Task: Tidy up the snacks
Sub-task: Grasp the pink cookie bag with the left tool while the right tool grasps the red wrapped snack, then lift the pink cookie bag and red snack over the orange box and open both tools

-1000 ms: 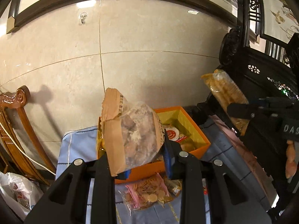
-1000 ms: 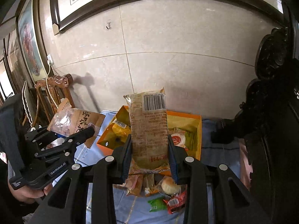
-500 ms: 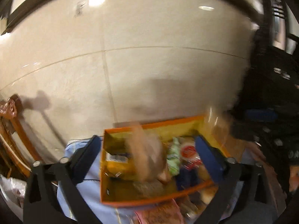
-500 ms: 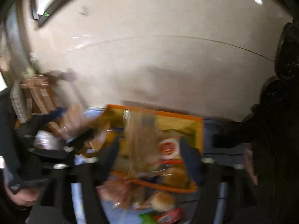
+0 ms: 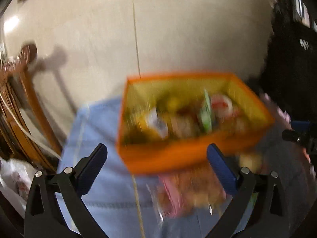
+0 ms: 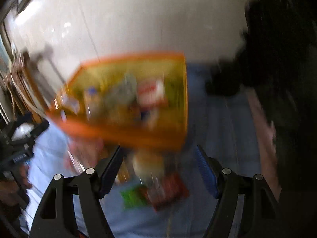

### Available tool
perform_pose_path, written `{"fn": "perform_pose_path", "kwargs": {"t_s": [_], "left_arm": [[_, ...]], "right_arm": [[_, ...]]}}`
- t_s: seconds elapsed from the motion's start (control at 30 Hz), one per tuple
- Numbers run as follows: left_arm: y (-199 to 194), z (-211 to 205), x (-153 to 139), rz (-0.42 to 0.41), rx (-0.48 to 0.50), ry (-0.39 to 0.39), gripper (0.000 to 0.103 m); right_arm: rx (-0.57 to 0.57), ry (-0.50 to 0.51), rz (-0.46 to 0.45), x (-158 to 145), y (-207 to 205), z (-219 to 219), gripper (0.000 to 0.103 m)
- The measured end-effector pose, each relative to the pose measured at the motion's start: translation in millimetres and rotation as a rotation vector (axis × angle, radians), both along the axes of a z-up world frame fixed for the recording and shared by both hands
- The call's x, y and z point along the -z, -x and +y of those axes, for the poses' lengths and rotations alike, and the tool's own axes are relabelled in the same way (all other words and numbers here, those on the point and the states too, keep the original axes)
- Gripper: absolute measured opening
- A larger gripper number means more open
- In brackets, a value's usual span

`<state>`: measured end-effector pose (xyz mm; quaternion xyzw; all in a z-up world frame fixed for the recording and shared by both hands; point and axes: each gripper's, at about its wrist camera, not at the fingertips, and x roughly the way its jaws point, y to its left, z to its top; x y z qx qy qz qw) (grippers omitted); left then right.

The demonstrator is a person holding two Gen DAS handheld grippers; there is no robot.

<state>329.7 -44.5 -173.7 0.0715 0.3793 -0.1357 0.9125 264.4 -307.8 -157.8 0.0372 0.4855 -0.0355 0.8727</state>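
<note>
Left wrist view looking forward and down from the box's left, close above the blue cloth point(image 5: 95, 130), right wrist view likewise from nearer its right side, both blurred, sharing the orange box point(image 5: 178, 156) point(image 6: 126, 132), tiled wall point(image 5: 158, 29) point(image 6: 148, 19)

The box point(image 5: 184, 154) stands on the cloth point(image 5: 95, 130) that covers the worktop, and behind it is the wall point(image 5: 178, 29). Many snack packets lie inside the box. More packets point(image 6: 158, 186) lie on the cloth in front of the box, between it and me. A wooden chair point(image 5: 21, 107) stands to the left of the worktop, and the dark furniture point(image 6: 287, 59) is to the right.
</note>
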Motion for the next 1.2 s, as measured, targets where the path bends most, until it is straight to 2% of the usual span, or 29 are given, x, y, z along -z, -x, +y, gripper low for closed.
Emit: {"fn": "perform_pose_path", "kwargs": {"t_s": [0.03, 0.13, 0.27, 0.4, 0.53, 0.63, 0.7, 0.73, 0.77, 0.83, 1.0, 1.1, 1.2], "left_arm": [[4, -1, 13, 0.028, 0.001, -0.007, 0.099], [14, -10, 47, 0.09, -0.008, -0.022, 0.099], [15, -37, 67, 0.088, 0.002, -0.024, 0.099], [15, -59, 78, 0.087, 0.036, -0.051, 0.099], [3, -70, 95, 0.111, 0.02, -0.106, 0.099], [-1, -69, 104, 0.114, 0.034, -0.129, 0.098], [4, -66, 102, 0.078, 0.065, -0.129, 0.071], [6, -63, 100, 0.071, 0.079, -0.111, 0.069], [7, -61, 100, 0.069, 0.085, -0.096, 0.064], [9, -51, 95, 0.075, 0.1, -0.04, 0.06], [22, -33, 78, 0.071, 0.125, 0.086, 0.057], [35, -27, 62, 0.047, 0.147, 0.131, 0.057], [46, -25, 42, 0.008, 0.162, 0.143, 0.057]], "right_arm": [[0.001, 0.006, 0.037, 21, 13, 3, 0.074], [0.027, -0.004, 0.103, 59, 30, 6, 0.073], [0.064, -0.045, 0.129, 92, 37, 7, 0.073], [0.047, -0.056, 0.11, 103, 34, 10, 0.074], [0.04, -0.066, 0.1, 107, 23, 8, 0.086], [0.073, -0.144, 0.114, 113, 17, 1, 0.093], [0.086, -0.166, 0.114, 114, 17, -2, 0.083], [0.099, -0.167, 0.109, 113, 19, -5, 0.059], [0.118, -0.15, 0.121, 114, 20, -10, 0.052], [0.121, -0.195, 0.114, 113, 25, -15, 0.048], [0.081, -0.171, 0.074, 102, 38, -7, 0.044], [0.079, -0.198, 0.033, 86, 48, -5, 0.044], [0.068, -0.205, -0.019, 63, 57, -4, 0.044]]}}
